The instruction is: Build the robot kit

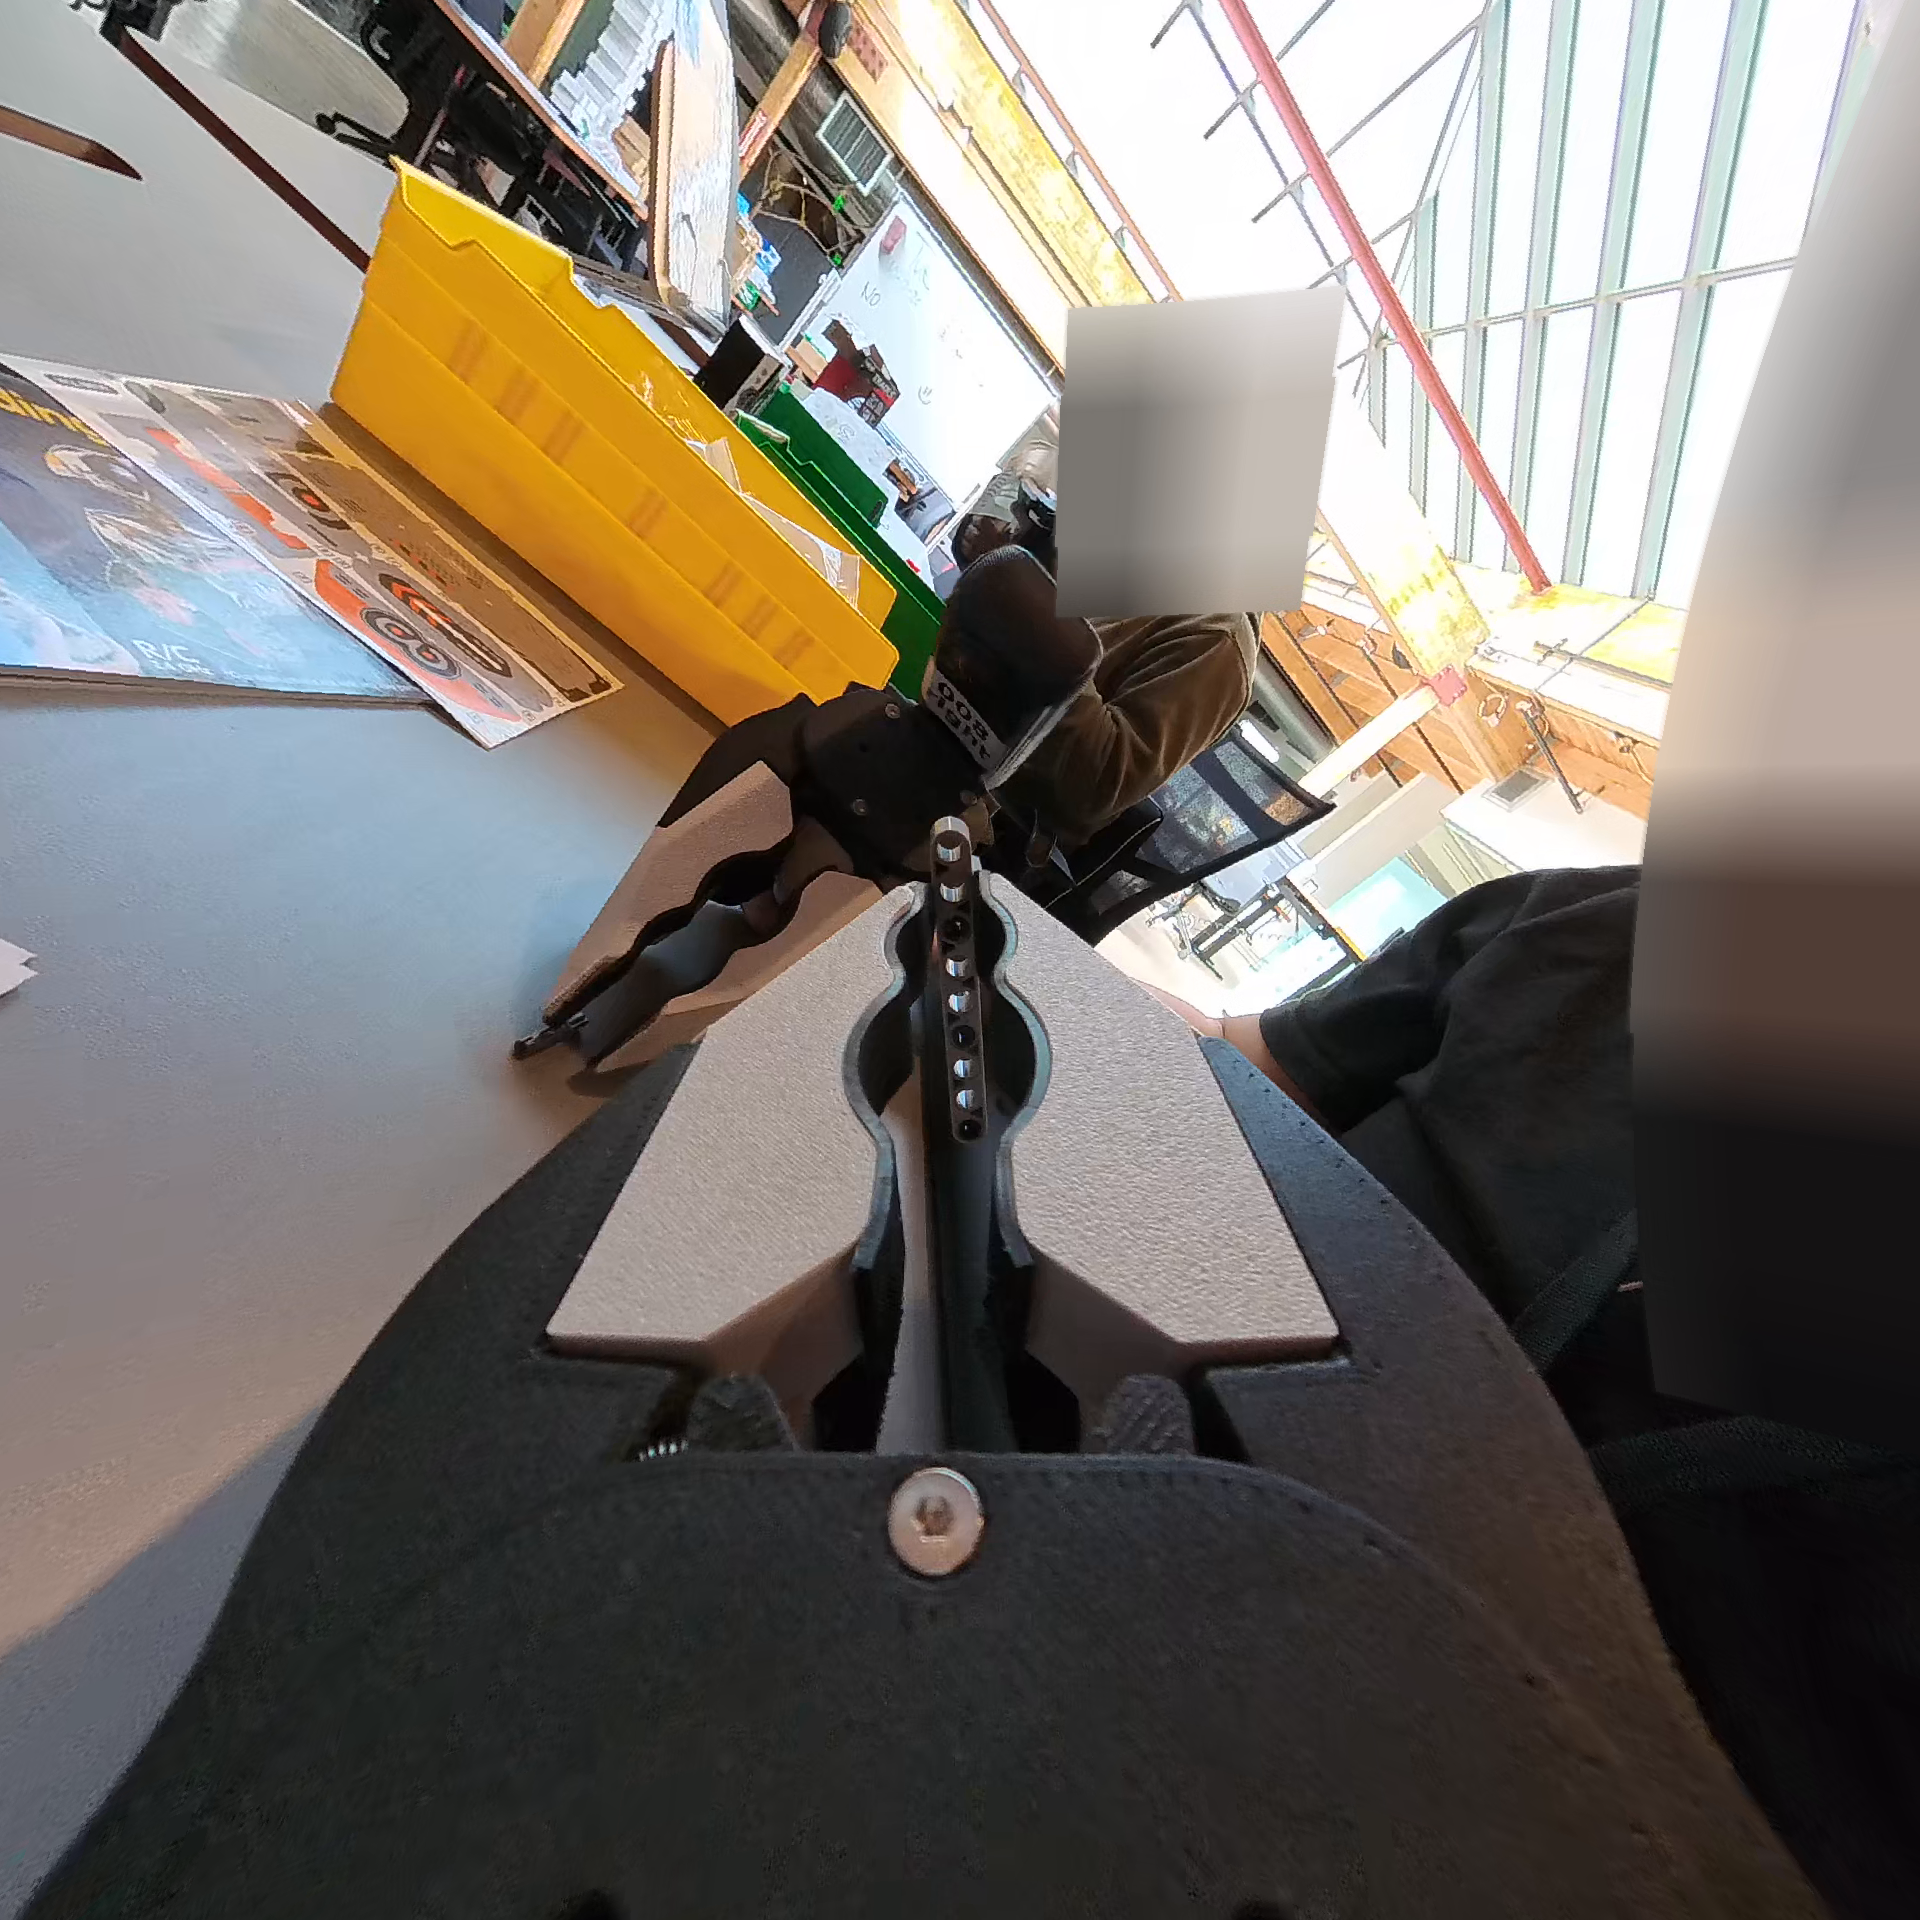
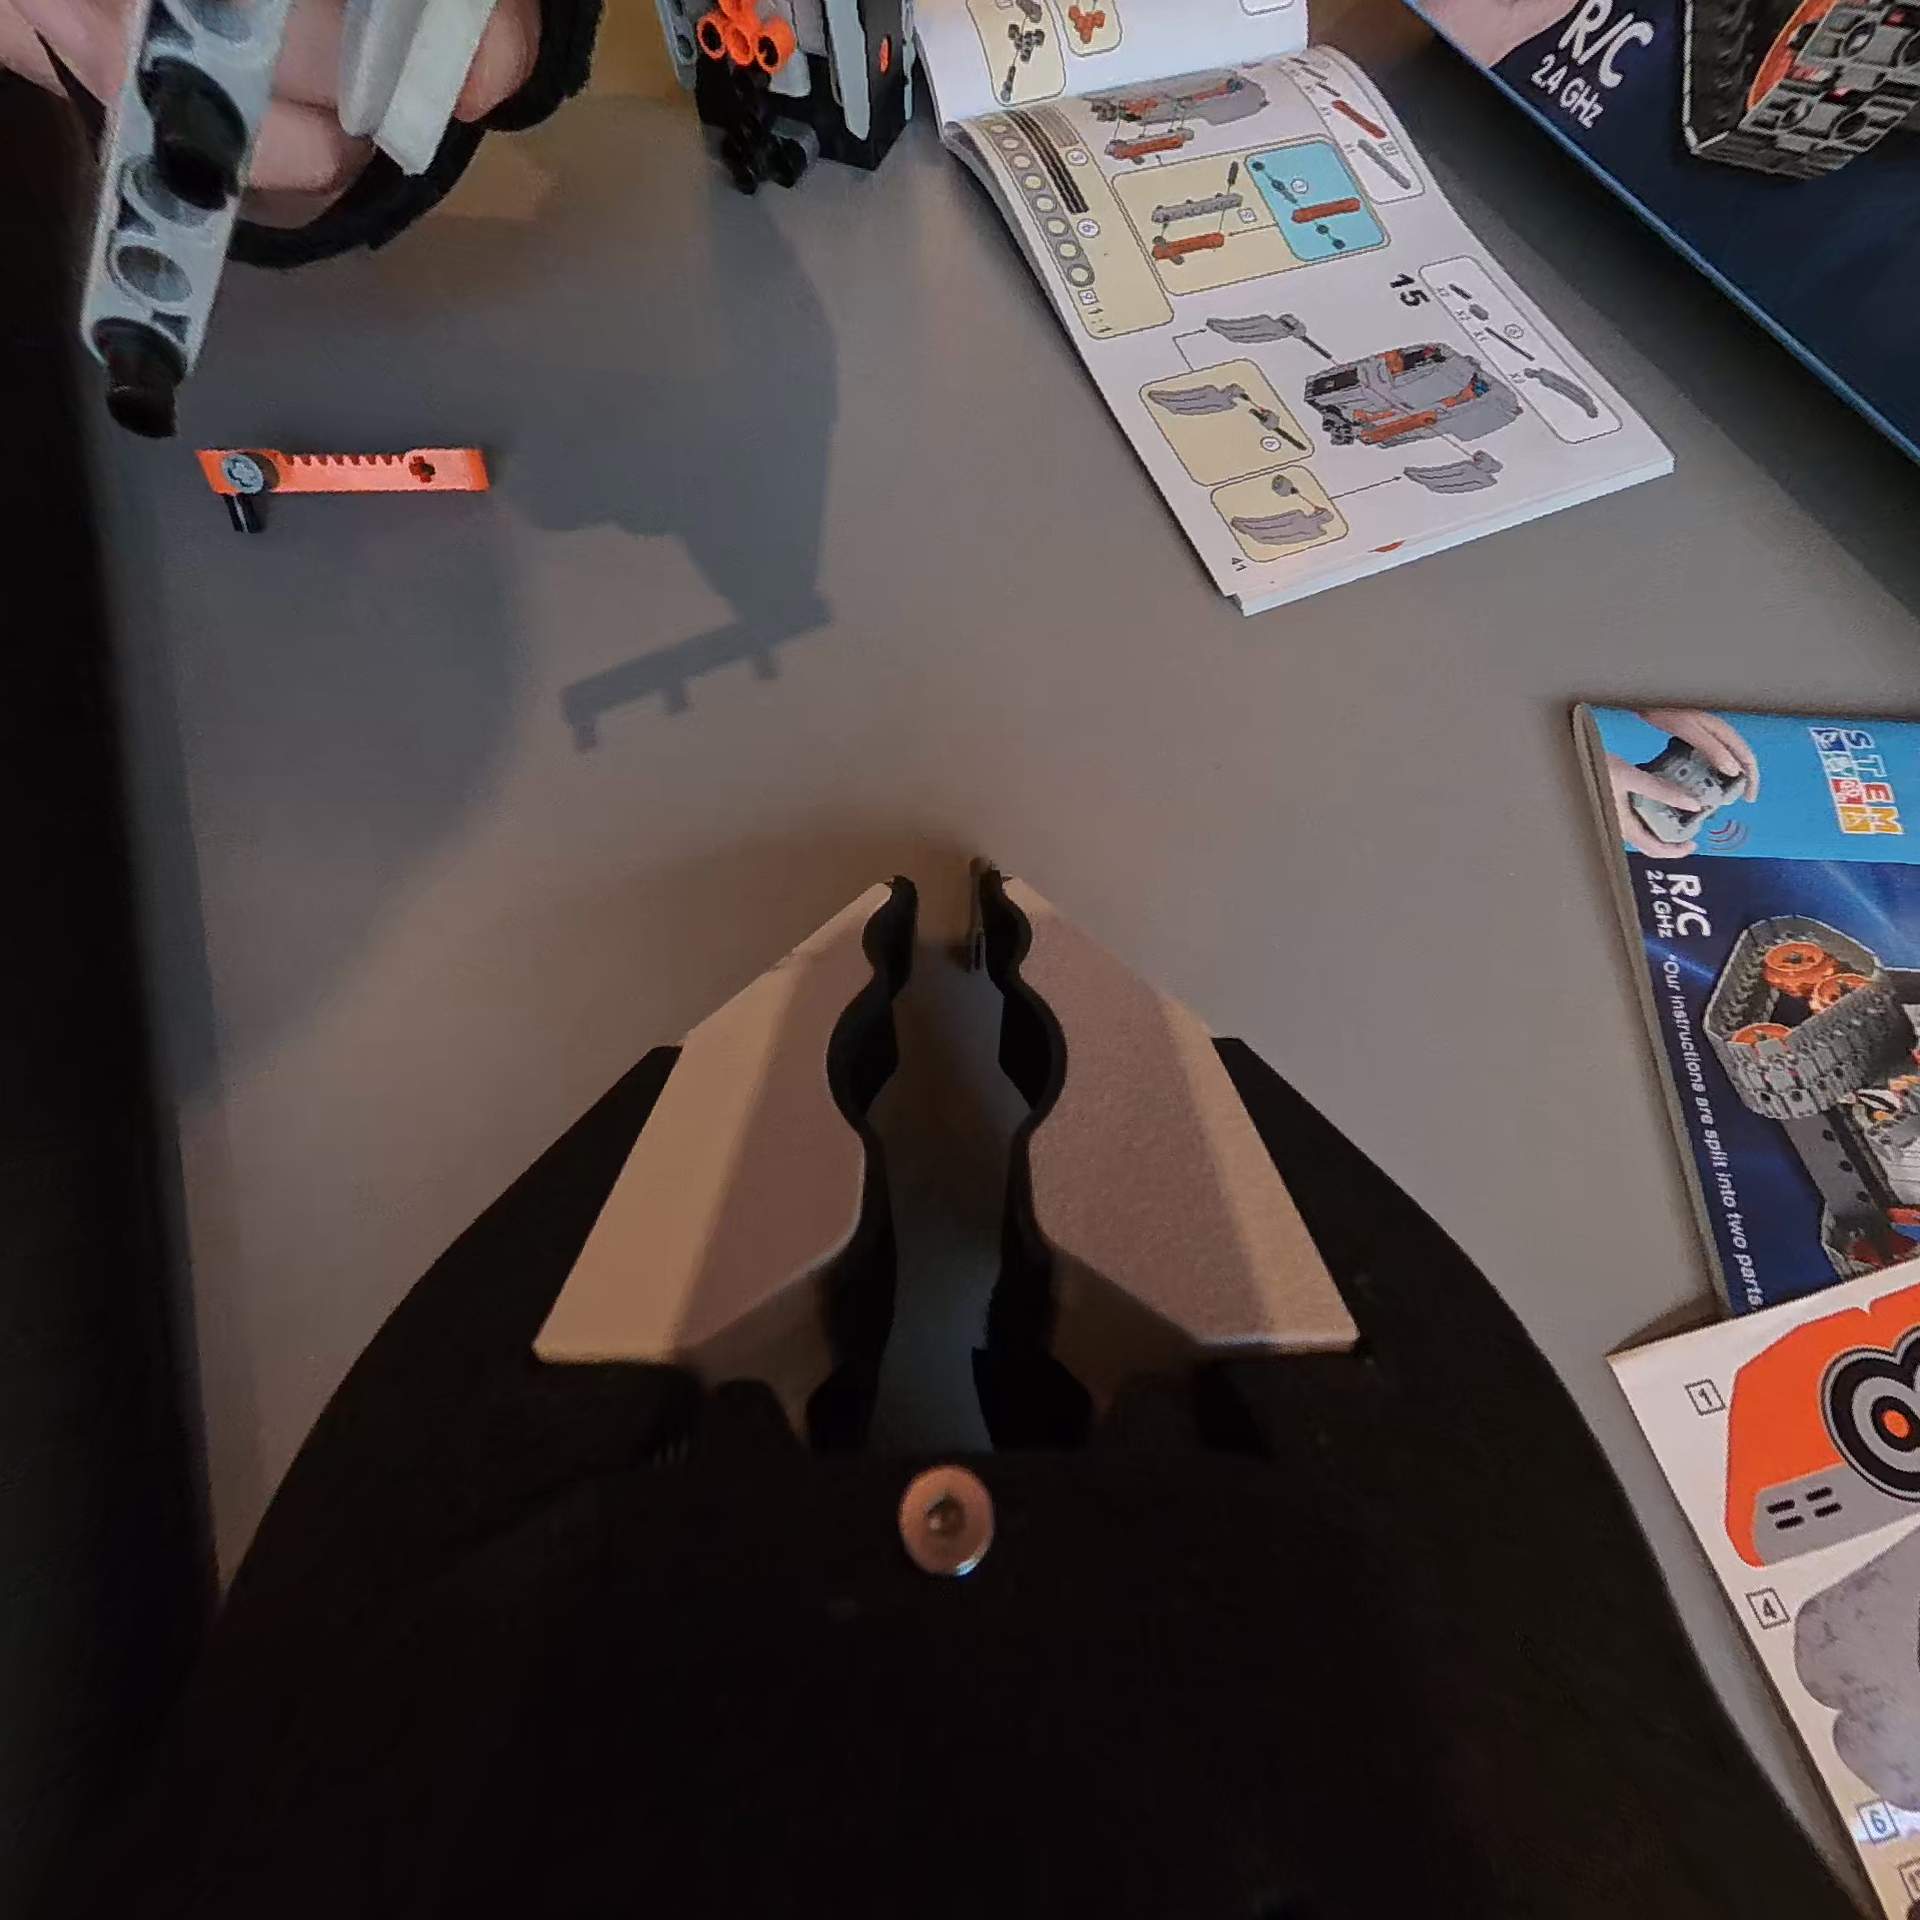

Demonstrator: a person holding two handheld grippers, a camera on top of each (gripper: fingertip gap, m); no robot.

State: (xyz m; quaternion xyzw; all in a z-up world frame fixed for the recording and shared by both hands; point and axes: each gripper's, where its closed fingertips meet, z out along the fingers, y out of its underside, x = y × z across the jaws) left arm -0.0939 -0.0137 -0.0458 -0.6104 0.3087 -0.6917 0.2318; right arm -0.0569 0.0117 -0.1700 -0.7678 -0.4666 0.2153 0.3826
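Note:
My left gripper (image 1: 951, 904) is shut on a grey beam with a row of holes (image 1: 958, 997), which sticks out past the fingertips. It is raised off the grey table (image 1: 260, 987). The beam also shows in the right wrist view (image 2: 156, 208), top left, with black pins in it. My right gripper (image 2: 943, 883) is low over the table, its jaws a narrow gap apart. A small black pin (image 2: 975, 920) is at its right fingertip. The right gripper (image 1: 566, 1034) also shows in the left wrist view, tips at the table. An orange toothed bar (image 2: 343, 470) lies on the table to the left.
An open instruction booklet (image 2: 1299, 312), a blue box (image 2: 1714, 104), a second booklet (image 2: 1787, 987) and a sticker sheet (image 2: 1787, 1507) lie on the right. A partly built model (image 2: 800, 73) stands at the far edge. A yellow bin (image 1: 582, 457) and a green bin (image 1: 831, 488) stand behind. Across from one pair of fingers to the other is roughly 12 cm. From either gripper's tips it is about 15 cm to the orange toothed bar (image 2: 343, 470).

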